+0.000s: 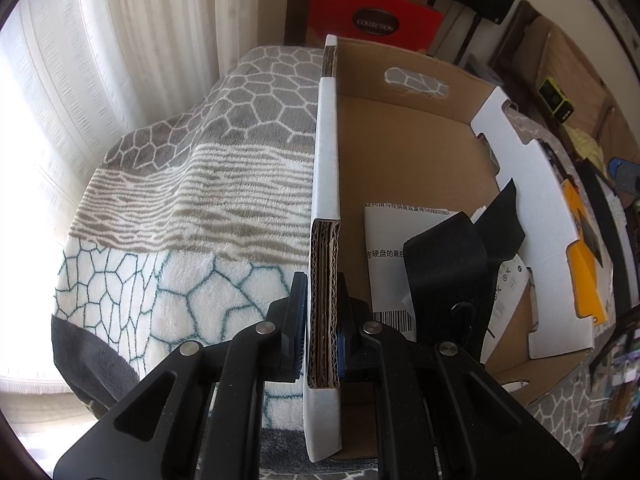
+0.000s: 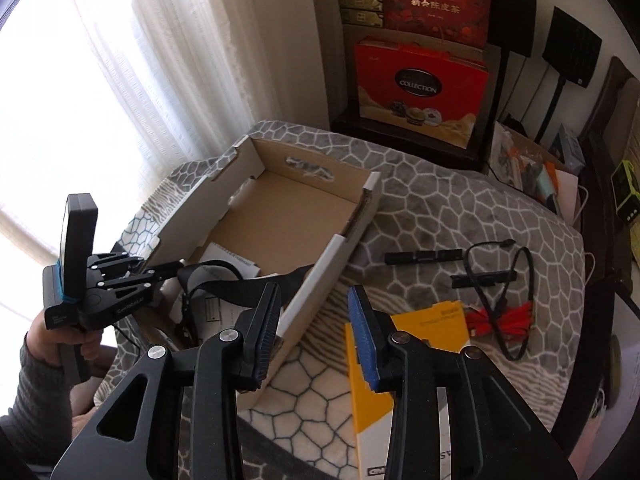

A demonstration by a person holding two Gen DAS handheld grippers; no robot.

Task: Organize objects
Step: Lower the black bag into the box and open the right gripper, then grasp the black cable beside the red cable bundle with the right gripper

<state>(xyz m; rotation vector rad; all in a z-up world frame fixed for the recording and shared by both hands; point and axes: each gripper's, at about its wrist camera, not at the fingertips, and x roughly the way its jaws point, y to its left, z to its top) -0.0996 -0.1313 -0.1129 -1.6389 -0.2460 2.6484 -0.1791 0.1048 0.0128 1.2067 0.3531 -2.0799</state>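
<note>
Left claw clamps cardboard box wall: light, stiff, crushable, best gripped at thick rim. Right claw released above blanket.

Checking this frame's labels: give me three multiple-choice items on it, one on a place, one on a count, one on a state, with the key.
1. Where does the black strap lie?
A. inside the cardboard box
B. on the blanket beside the cable
C. on the red gift box

2. How many flat black bars lie on the blanket to the right of the box?
A. none
B. two
C. five

3. How do the right tongs stand?
A. shut on the yellow booklet
B. shut on the cable
C. open, holding nothing

Key: 1 A, the strap rests on papers within the cardboard box. 2 B, one bar and a second bar lie near the black cable. 3 C, the right tongs gape wide over the blanket, while the left tongs are clamped on the box wall.
</note>
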